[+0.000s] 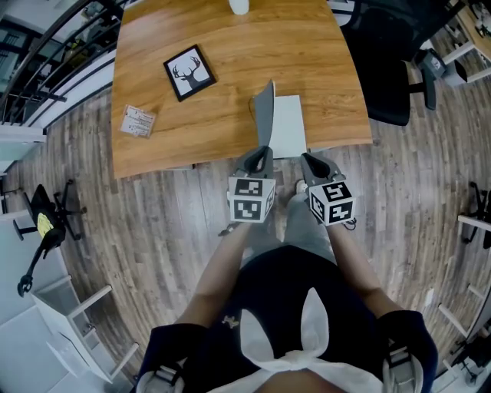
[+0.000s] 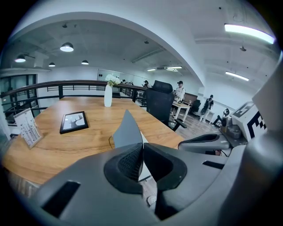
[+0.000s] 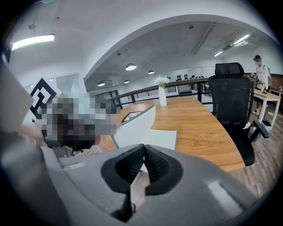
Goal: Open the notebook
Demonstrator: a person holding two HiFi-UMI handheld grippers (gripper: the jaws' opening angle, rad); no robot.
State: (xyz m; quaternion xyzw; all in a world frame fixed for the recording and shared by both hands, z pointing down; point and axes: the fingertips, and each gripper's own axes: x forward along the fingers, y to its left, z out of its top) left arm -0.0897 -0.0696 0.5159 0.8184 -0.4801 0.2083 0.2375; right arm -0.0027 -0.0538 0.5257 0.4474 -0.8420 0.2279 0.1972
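The notebook [image 1: 288,127] lies on the wooden table [image 1: 153,153] near its front edge, showing a white page. Its grey cover [image 1: 265,115] stands nearly upright along the left side. My left gripper [image 1: 262,152] is shut on the cover's near edge. In the left gripper view the cover [image 2: 127,131] rises straight out of the shut left gripper [image 2: 143,145]. My right gripper [image 1: 305,158] hangs shut and empty just off the notebook's near right corner. From the right gripper view I see the raised cover's white inside [image 3: 135,128] and the page [image 3: 161,139] beyond the right gripper [image 3: 143,146].
A framed deer picture [image 1: 189,72] lies at the table's back left, and a small card stand [image 1: 138,121] sits near the left edge. A white vase [image 1: 239,6] stands at the far edge. A black office chair [image 1: 387,61] is to the right.
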